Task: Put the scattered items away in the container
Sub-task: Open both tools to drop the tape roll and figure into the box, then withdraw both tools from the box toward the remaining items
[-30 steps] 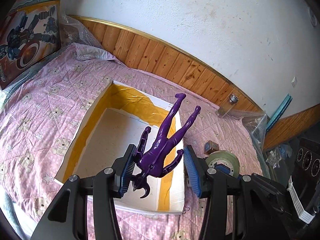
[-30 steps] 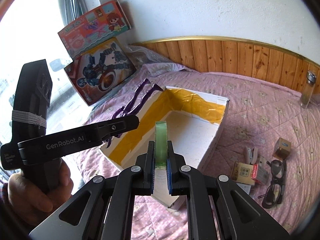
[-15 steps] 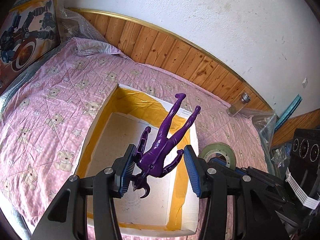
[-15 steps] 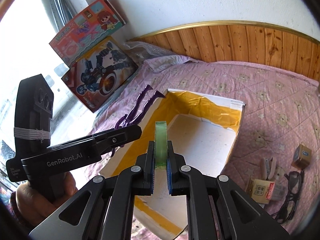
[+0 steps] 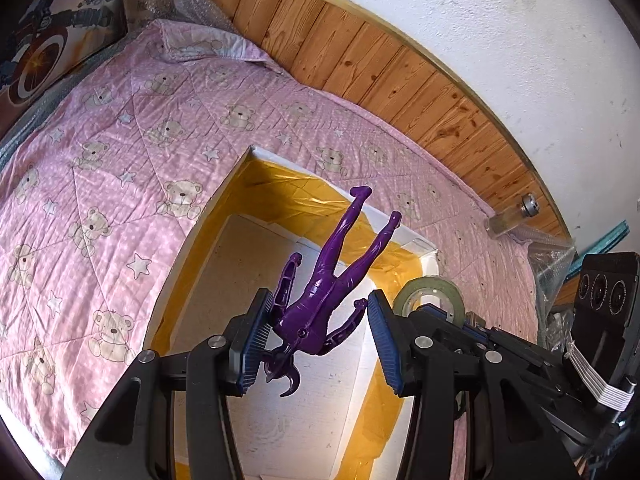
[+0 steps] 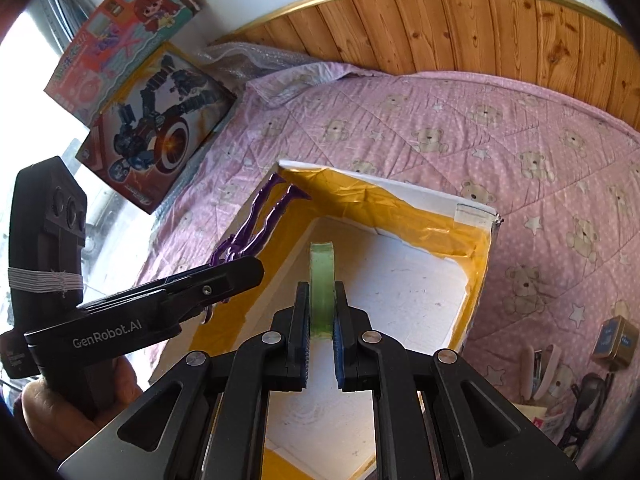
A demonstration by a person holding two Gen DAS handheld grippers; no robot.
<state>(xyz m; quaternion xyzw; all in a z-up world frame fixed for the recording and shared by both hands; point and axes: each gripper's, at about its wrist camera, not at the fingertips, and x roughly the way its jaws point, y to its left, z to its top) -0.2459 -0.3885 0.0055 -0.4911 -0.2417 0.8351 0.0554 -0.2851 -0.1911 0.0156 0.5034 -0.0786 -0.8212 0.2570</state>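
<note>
The box (image 5: 256, 184) lies on the quilt (image 5: 120, 152), directly ahead of and below both claws. The left claw (image 5: 316, 336) sits left of the right claw (image 6: 322, 312). Right of the right claw, glasses (image 6: 588, 404) and a small carton (image 6: 616, 338) lie on the quilt.

1. Daylight is pouring in from the window (image 6: 36, 52) at the upper left of the right wrist view, and it's blowing out to pure white there.
2. The pink quilt (image 5: 120, 152) is looking evenly lit, with colours coming through strong.
3. The yellow tape lining the box (image 6: 360, 200) is catching a bit of sheen.
4. Fisheye bending is curving the wood panelling (image 5: 400, 68) hard, and the corners are fading to black.
5. Focus is staying fairly sharp in both views; the edges are going a little soft.
</note>
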